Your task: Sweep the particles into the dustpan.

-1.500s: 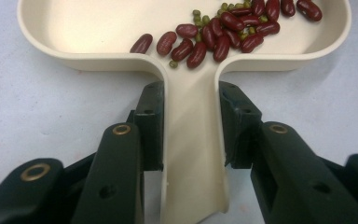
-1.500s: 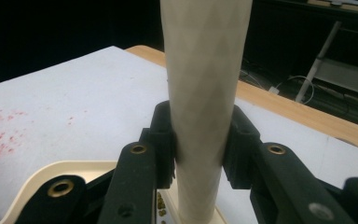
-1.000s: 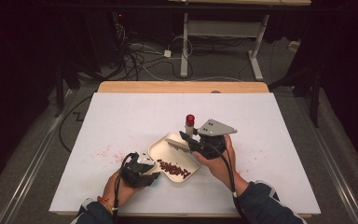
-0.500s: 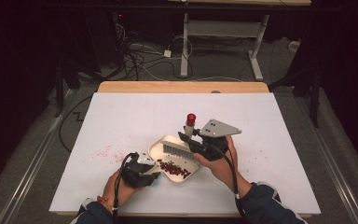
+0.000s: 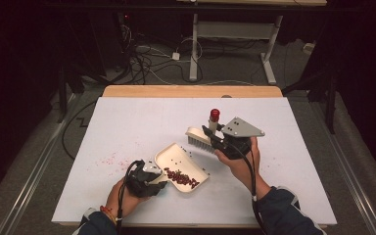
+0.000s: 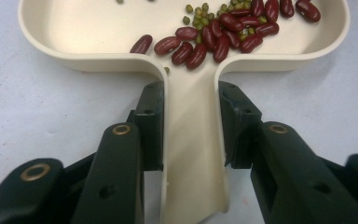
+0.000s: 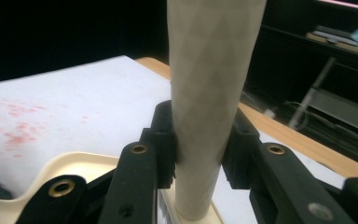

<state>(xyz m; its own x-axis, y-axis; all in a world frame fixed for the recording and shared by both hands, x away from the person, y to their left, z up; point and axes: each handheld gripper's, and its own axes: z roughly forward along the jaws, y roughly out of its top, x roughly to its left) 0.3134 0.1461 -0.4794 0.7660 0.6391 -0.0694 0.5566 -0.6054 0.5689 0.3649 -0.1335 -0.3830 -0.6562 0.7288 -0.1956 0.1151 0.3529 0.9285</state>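
A cream dustpan [image 5: 176, 159] lies on the white table at front centre, with a heap of red kidney beans [image 5: 182, 177] in its near end. In the left gripper view the red beans [image 6: 214, 39] sit mixed with small green beans [image 6: 196, 13]. My left gripper [image 5: 152, 176] [image 6: 191, 100] is shut on the dustpan's handle [image 6: 193, 158]. My right gripper [image 5: 214, 134] [image 7: 200, 123] is shut on the cream handle [image 7: 209, 84] of a brush with a red tip [image 5: 215, 115]. Its bristle head [image 5: 199, 138] hangs just right of the dustpan's far end.
Faint red specks [image 5: 108, 159] are scattered on the white table left of the dustpan. The table's wooden far edge [image 5: 191, 91] borders dark floor with cables [image 5: 147, 58] and a desk frame [image 5: 235, 34]. The dustpan's rim [image 7: 74, 163] shows below the brush.
My right gripper has carried the brush up and to the right, off the dustpan's far end. The left gripper and dustpan have stayed put.
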